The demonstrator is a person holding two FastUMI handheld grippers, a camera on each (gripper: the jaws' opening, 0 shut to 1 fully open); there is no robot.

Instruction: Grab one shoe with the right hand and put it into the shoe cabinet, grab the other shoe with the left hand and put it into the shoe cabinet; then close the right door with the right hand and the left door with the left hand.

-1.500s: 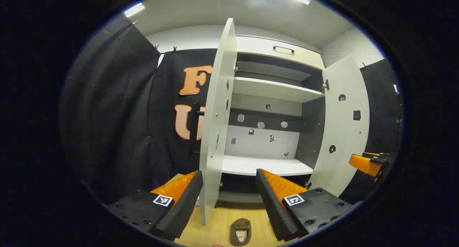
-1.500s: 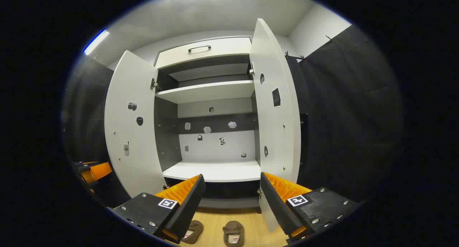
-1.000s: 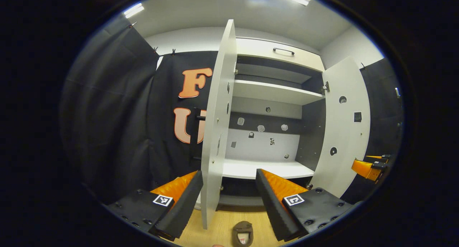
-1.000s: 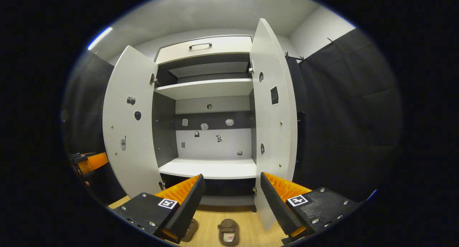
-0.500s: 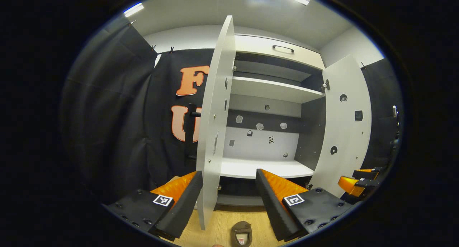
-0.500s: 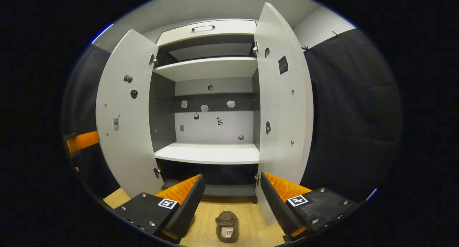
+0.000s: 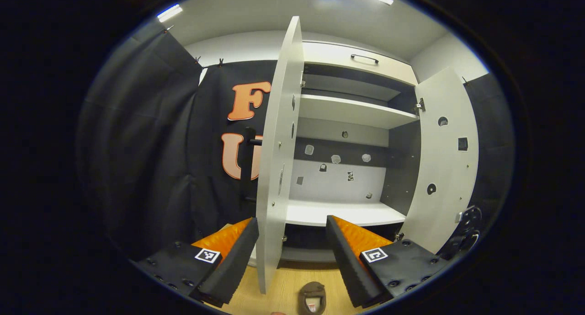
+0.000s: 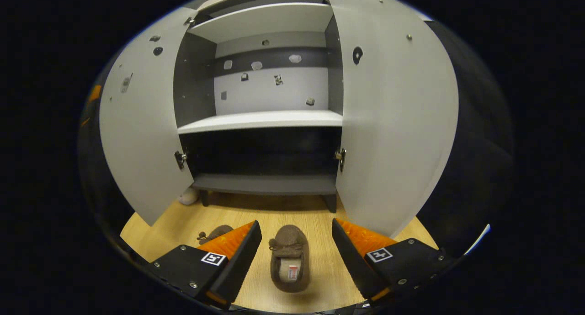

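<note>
right gripper (image 8: pixel 296 242): jaws wide apart, nothing between the pads, tilted down at the floor in front of the shoe cabinet (image 8: pixel 267 118); the brown shoe (image 8: pixel 288 258) lies in the gap between its fingers as seen from above, not touched.
left gripper (image 7: pixel 291 242): jaws spread, holding nothing, held level in front of the cabinet, its fingers either side of the left door's edge in the picture but clear of it.
brown shoe: on the wooden floor (image 8: pixel 315 219) just in front of the cabinet's base, toe toward the cabinet, opening toward the camera; also seen low in the left gripper view (image 7: pixel 312 297).
second shoe (image 8: pixel 215 234): on the floor in front of the cabinet, beside the first one, mostly hidden behind the right gripper's finger.
left door (image 7: pixel 276 155): swung fully out from the cabinet, seen almost edge-on in the left gripper view.
right door (image 8: pixel 395 114): swung out from the cabinet.
shelf (image 8: pixel 260 120): white, mid-height inside the cabinet, bare; the bottom compartment under it is dark.
small white thing (image 8: pixel 188 196): on the floor beside the cabinet's foot, under the left door; cannot tell what it is.
</note>
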